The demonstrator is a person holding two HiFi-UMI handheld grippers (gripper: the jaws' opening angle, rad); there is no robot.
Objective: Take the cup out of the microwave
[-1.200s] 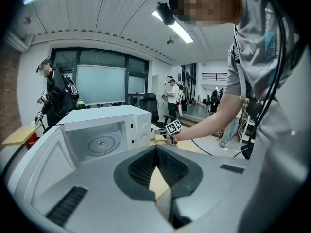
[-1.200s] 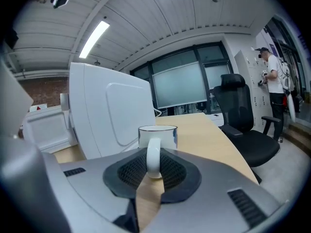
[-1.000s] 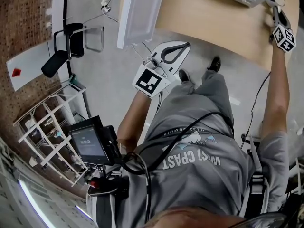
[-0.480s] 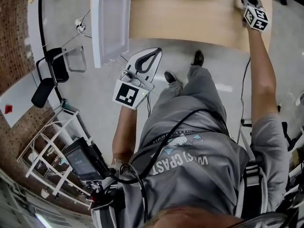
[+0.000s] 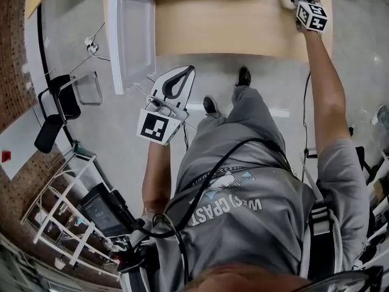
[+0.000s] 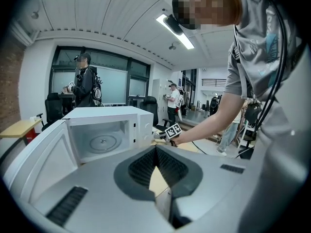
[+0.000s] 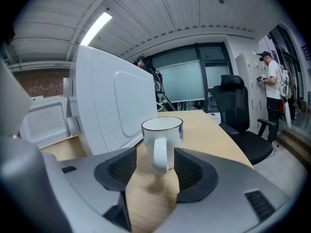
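As the white cup (image 7: 163,129) stands upright on the counter (image 7: 209,130) beside the microwave (image 7: 114,108), its handle points back into my right hand-held gripper (image 7: 154,155), jaws just opened wide and clear of it; my left hand-held gripper (image 6: 155,152), shut and empty, is farther off.

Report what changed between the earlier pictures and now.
The right gripper has just been opening its jaws and has let go of the handle of the cup. The cup now stands free between them on the table beside the microwave. The left gripper stays shut and empty, facing the microwave's open, empty cavity.
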